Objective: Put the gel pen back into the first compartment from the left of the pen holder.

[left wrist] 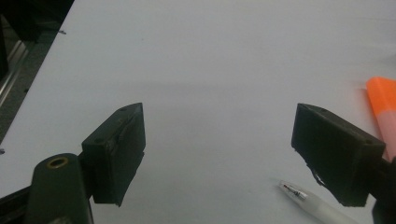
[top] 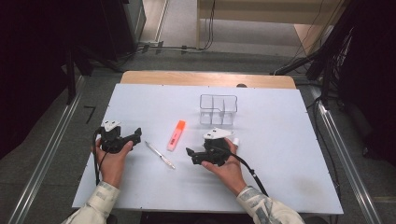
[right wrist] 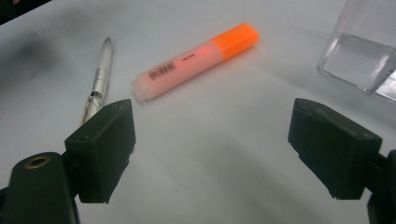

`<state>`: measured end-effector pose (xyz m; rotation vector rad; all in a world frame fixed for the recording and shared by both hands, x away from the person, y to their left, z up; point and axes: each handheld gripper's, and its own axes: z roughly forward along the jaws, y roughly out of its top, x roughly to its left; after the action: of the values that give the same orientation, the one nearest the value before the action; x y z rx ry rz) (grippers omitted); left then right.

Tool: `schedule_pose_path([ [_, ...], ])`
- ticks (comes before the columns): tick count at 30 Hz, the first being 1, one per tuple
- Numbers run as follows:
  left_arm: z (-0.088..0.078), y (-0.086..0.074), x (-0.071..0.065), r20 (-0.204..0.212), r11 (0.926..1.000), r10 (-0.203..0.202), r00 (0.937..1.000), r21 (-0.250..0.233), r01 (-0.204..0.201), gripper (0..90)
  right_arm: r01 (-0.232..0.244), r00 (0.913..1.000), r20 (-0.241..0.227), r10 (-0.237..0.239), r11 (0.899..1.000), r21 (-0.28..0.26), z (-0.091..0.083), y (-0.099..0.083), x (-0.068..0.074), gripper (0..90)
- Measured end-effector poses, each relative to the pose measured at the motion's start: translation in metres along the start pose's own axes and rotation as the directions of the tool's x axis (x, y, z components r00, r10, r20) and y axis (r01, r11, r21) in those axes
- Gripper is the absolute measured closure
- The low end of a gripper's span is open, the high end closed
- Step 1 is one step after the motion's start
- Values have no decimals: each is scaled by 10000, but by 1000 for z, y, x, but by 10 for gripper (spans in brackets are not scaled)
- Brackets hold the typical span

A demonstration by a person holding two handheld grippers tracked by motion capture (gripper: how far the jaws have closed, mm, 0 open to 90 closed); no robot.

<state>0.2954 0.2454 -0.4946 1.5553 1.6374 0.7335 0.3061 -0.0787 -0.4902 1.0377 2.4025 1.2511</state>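
Lying between both wide-fingered grippers (top: 138, 135) (top: 188, 152): pen (top: 159, 155), highlighter (top: 176, 135); organizer (top: 218, 110) beyond.

From above I see my left gripper (top: 137, 134) and right gripper (top: 189, 152) resting low over the white table (top: 280, 154), jaws pointed toward each other. Between them lie an orange highlighter (top: 176, 135) and a clear pen (top: 159, 155), near each other but apart. A clear divided organizer (top: 218, 110) stands behind them.

An orange highlighter (top: 176, 135) (capped) lies flat just beside a clear pen (top: 159, 155), mid-table.
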Motion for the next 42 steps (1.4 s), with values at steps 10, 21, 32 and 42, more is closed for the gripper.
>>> schedule_pose_path([
  [10, 0, 0, 1, -18, 10000, -61, 10000, -21, 61, 184, 273, 9996, -92, -273, 9996, 50, 16, 6, 15, 135],
  [21, 0, 0, 2, 1, 10000, -50, 10000, -24, 50, 184, 477, 9984, -313, -471, 9987, 173, 28, 9, 30, 139],
  [32, 1, 0, 2, 46, 10000, -68, 10000, -31, 68, 184, 667, 9967, -470, -655, 9975, 243, 44, 12, 43, 142],
  [42, 1, 0, 3, 65, 9999, -116, 9999, -58, 116, 184, 958, 9925, -771, -948, 9954, 90, 55, 21, 62, 186],
])
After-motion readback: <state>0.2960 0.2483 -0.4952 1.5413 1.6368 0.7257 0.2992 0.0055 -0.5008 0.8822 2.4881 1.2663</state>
